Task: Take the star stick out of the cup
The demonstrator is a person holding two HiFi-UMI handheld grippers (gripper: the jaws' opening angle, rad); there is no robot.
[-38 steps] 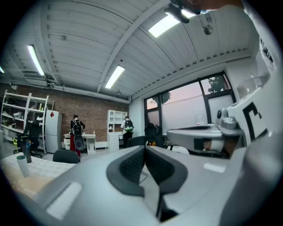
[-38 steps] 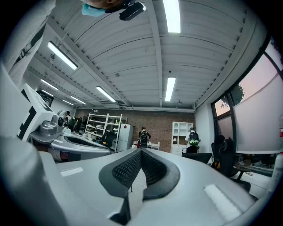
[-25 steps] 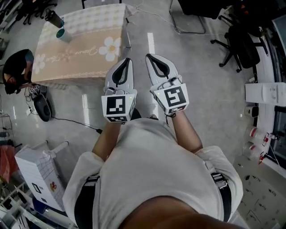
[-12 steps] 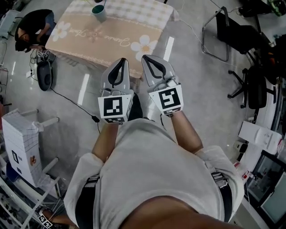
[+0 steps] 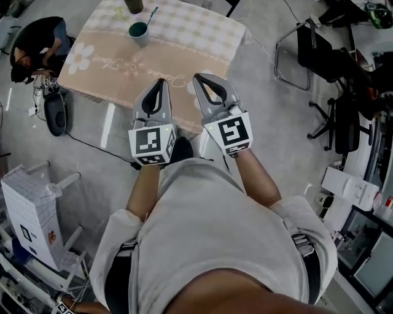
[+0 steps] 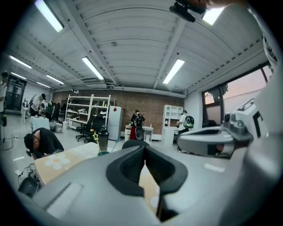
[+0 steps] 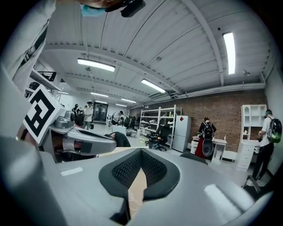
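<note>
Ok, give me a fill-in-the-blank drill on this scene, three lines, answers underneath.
1. The left gripper and the right gripper both have their fingers ____.
2. The star stick stands in the ____.
3. The tablecloth is printed with white ____.
Missing words: shut; cup; flowers.

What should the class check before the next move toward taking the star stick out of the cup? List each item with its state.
1. Cup upright on the table: ok.
2. Star stick stands in the cup: ok.
3. Left gripper open for a grasp: not ok, shut, empty.
4. Right gripper open: not ok, shut, empty.
5. Grippers within reach of the cup: not ok, both short of it.
</note>
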